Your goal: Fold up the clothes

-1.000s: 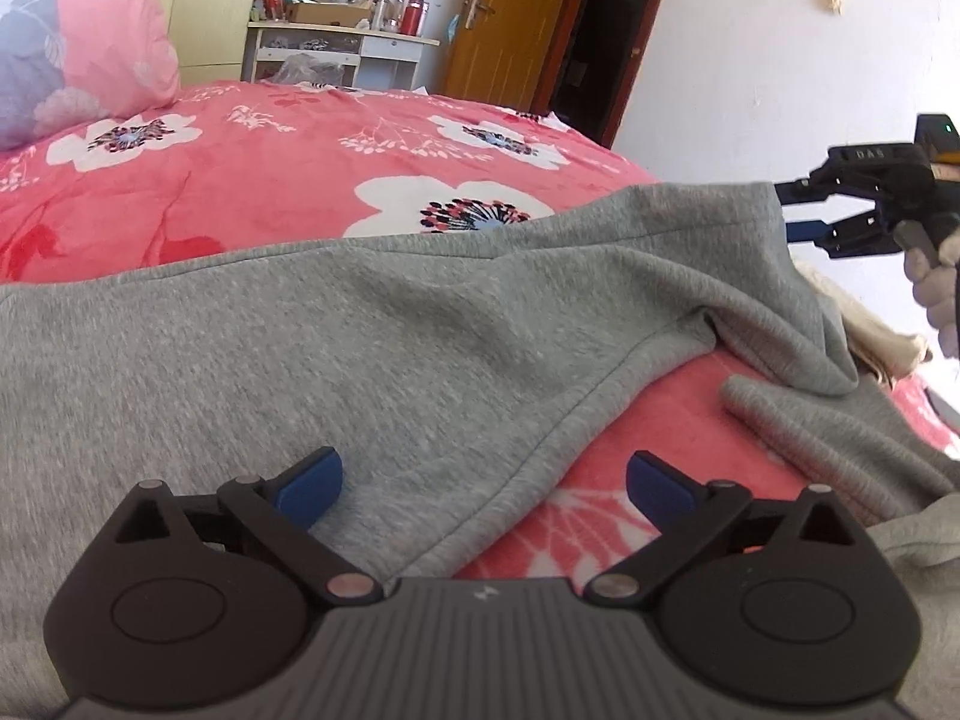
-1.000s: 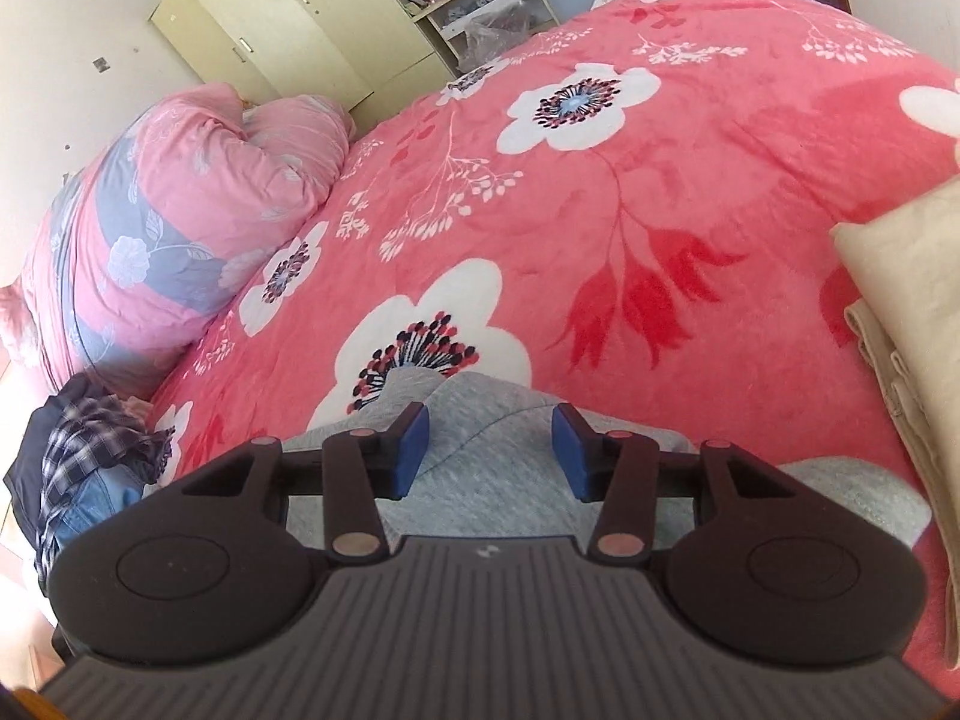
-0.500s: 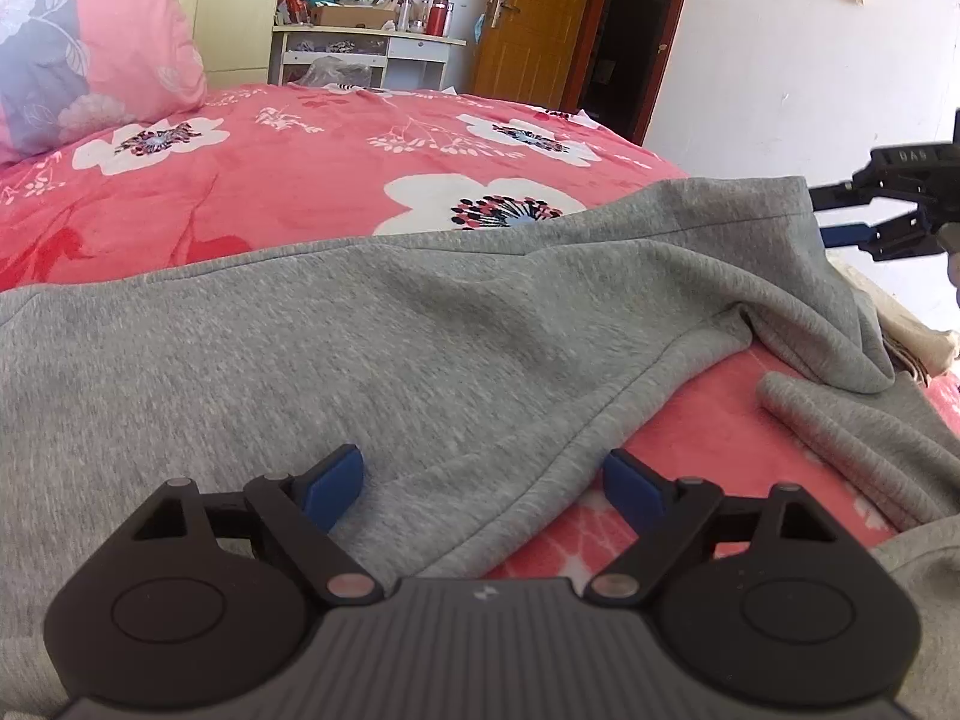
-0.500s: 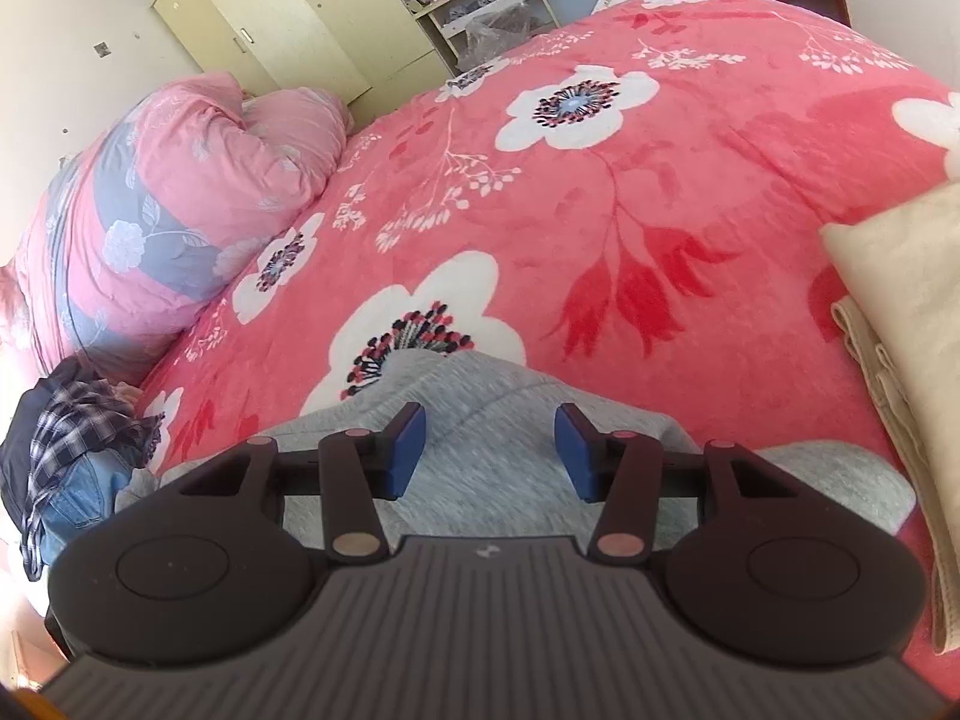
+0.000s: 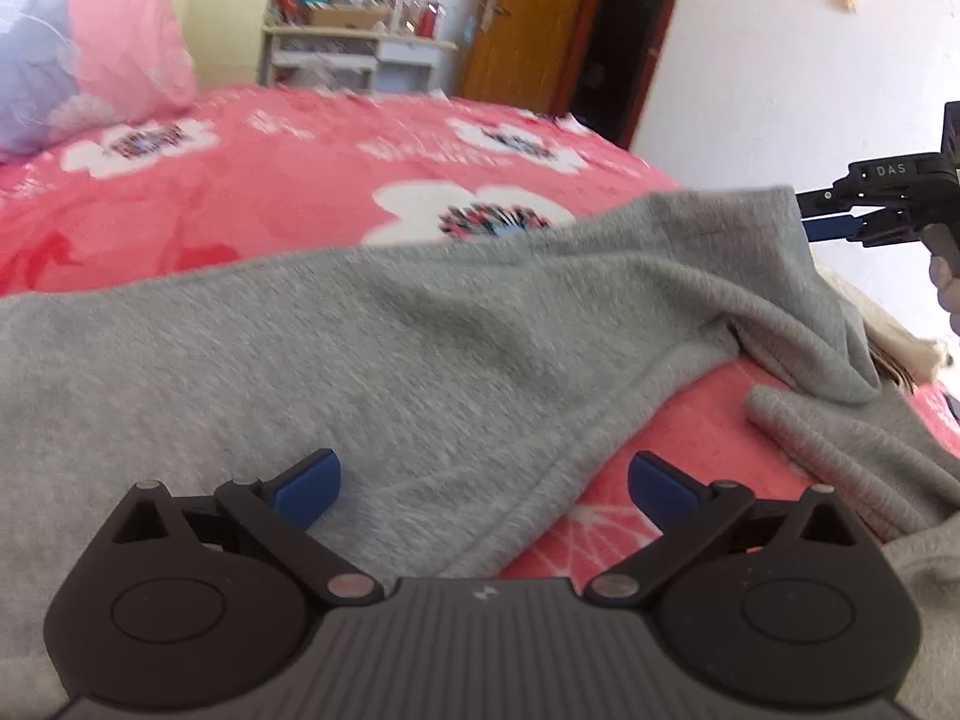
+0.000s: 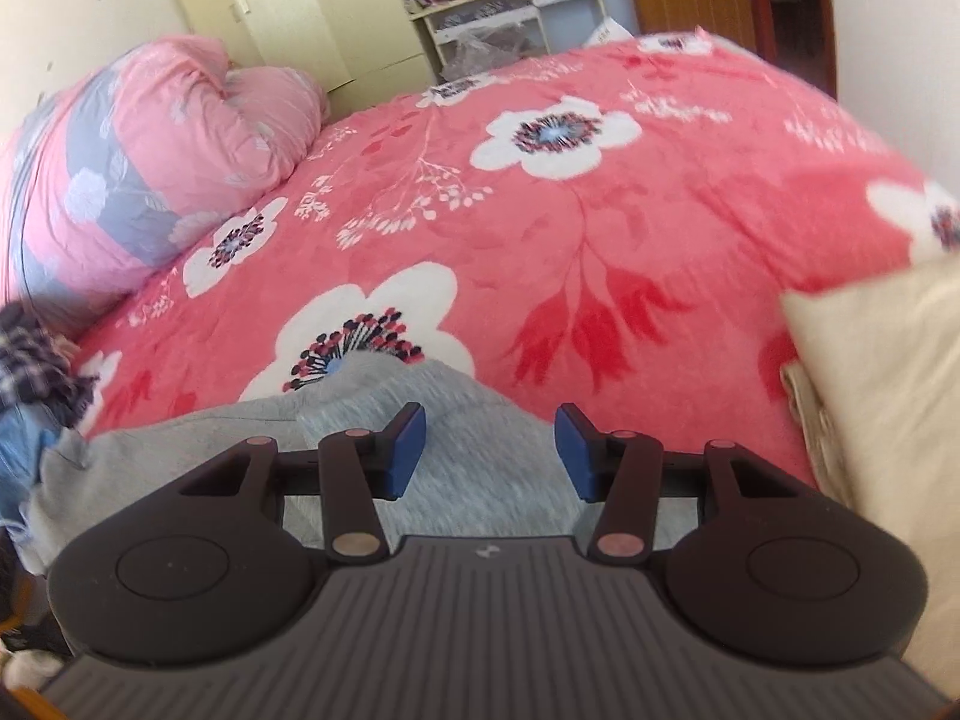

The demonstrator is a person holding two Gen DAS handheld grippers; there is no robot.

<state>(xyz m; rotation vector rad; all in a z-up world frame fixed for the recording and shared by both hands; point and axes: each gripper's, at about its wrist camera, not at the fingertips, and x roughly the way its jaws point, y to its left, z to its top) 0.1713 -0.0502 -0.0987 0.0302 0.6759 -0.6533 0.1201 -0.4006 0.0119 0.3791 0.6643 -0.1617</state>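
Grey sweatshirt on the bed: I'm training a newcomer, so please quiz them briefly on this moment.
1. True or false: the left gripper is clamped on the grey sweatshirt.
2. What lies right of the sweatshirt, in the right wrist view? A cream cloth; B black bag; C blue towel.
3. Fill in: the bedspread shows white ____.
Key: 1 false, its jaws have just been opening, the hem loose between them; 2 A; 3 flowers.
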